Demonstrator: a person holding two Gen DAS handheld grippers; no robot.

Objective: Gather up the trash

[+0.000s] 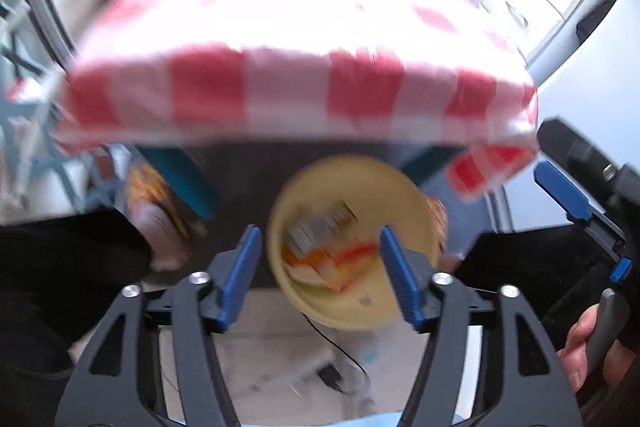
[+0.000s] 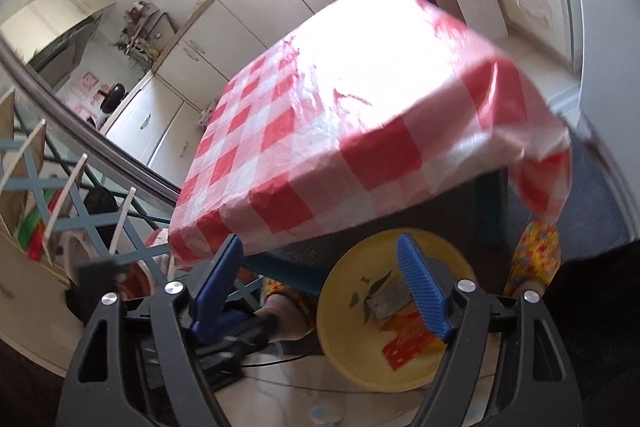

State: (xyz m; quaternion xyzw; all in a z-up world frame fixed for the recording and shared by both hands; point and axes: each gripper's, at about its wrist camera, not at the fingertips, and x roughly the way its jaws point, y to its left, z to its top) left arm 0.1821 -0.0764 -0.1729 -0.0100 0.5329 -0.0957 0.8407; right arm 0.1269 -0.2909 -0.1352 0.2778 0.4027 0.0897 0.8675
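Note:
A yellow bin (image 1: 404,195) (image 2: 352,267) stands on the floor under the table's near edge. Inside it lie an orange-red wrapper (image 1: 340,259) (image 2: 408,343) and a grey printed packet (image 1: 316,227) (image 2: 384,301). My left gripper (image 1: 320,275) hangs above the bin's mouth, open, with nothing between its blue pads. My right gripper (image 2: 320,287) is open too, empty, beside and above the bin; its right finger overlaps the bin's rim in the picture. In the left wrist view one blue pad of the right gripper (image 1: 560,195) shows at the right edge, with a hand (image 1: 580,347) on its handle.
A table under a red-and-white checked cloth (image 1: 280,87) (image 2: 340,147) fills the middle, its teal leg (image 2: 490,203) behind the bin. The person's feet in yellow patterned slippers (image 1: 152,195) (image 2: 536,255) flank the bin. White cabinets (image 2: 192,59) line the far wall; a slatted rack (image 2: 60,187) stands left.

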